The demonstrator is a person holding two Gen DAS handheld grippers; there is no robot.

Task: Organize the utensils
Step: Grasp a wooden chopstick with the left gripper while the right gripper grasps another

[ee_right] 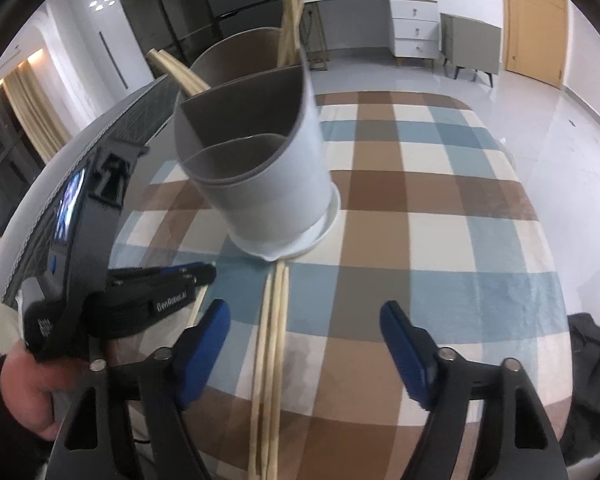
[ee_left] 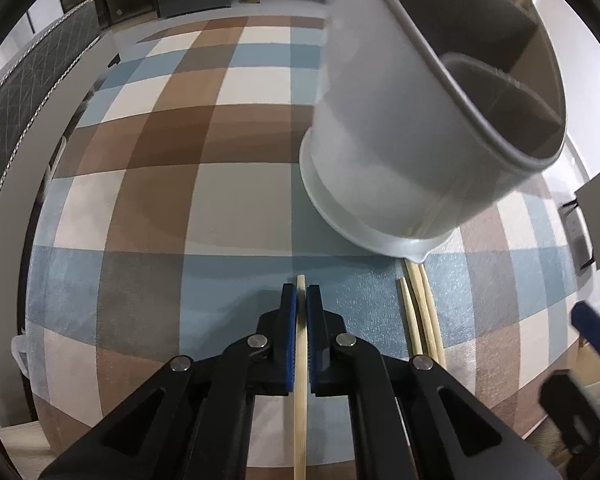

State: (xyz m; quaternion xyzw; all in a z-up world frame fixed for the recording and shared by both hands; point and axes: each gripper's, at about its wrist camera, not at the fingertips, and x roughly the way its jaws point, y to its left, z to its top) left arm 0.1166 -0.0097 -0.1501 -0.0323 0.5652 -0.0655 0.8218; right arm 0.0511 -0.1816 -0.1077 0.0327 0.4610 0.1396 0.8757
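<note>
A white utensil holder [ee_left: 384, 128] with grey divided compartments stands on the checked tablecloth; it also shows in the right wrist view [ee_right: 276, 184], with several chopsticks [ee_right: 290, 20] standing in its far compartment. My left gripper [ee_left: 301, 289] is shut on one wooden chopstick [ee_left: 301, 364], just in front of the holder's base. In the right wrist view the left gripper [ee_right: 210, 270] is low at the left. Three loose chopsticks [ee_left: 418, 312] lie on the cloth by the holder's spout, seen also in the right wrist view [ee_right: 274, 344]. My right gripper [ee_right: 304, 312] is open and empty above them.
The table with the blue, brown and white checked cloth [ee_right: 440, 220] has its edge at the right. A dark quilted mattress [ee_left: 16, 92] stands beyond the left edge. White drawers [ee_right: 414, 24] and a door [ee_right: 536, 24] lie far behind.
</note>
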